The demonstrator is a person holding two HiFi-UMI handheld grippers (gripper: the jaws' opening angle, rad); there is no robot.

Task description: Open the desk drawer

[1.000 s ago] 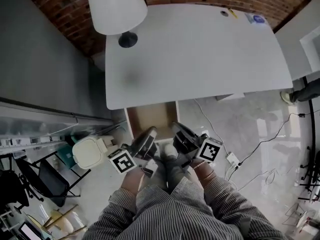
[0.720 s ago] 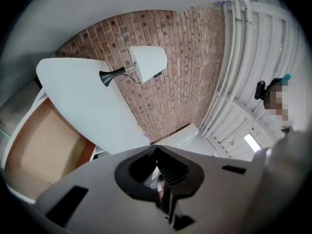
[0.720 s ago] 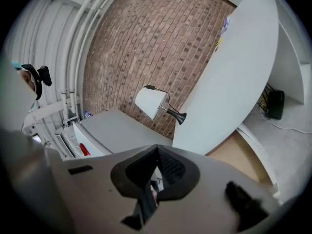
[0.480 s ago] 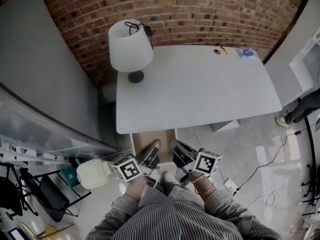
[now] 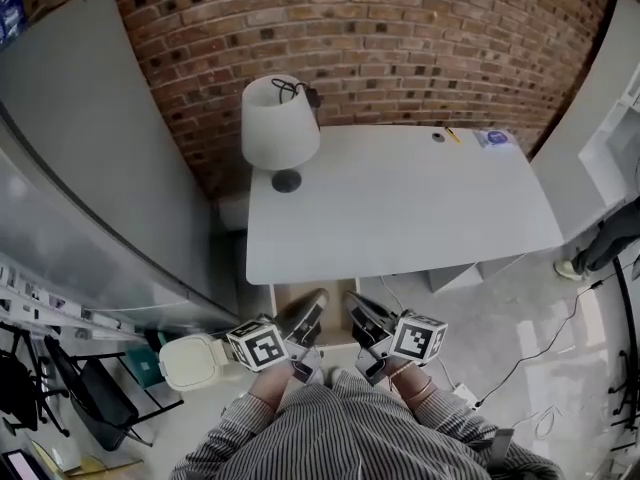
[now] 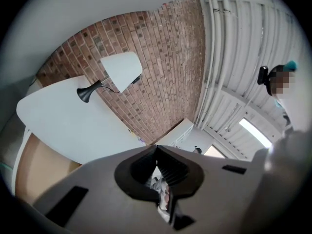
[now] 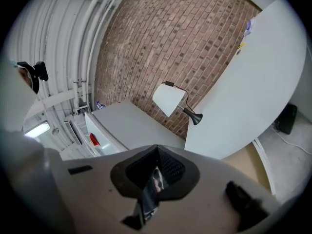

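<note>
My left tool [image 5: 306, 314] and right tool [image 5: 358, 314] are both squeezed closed, holding nothing; the drawer [image 5: 328, 290] sticks out — mostly hidden by the worktop [image 5: 400, 218] and my tools.

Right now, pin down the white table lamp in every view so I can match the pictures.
Head view: table lamp upper centre-left, on the desk's far left corner.
Left gripper view: table lamp upper left, above the jaws.
Right gripper view: table lamp near centre, just above the jaws.
Shared landmark: the brick wall behind it.
</note>
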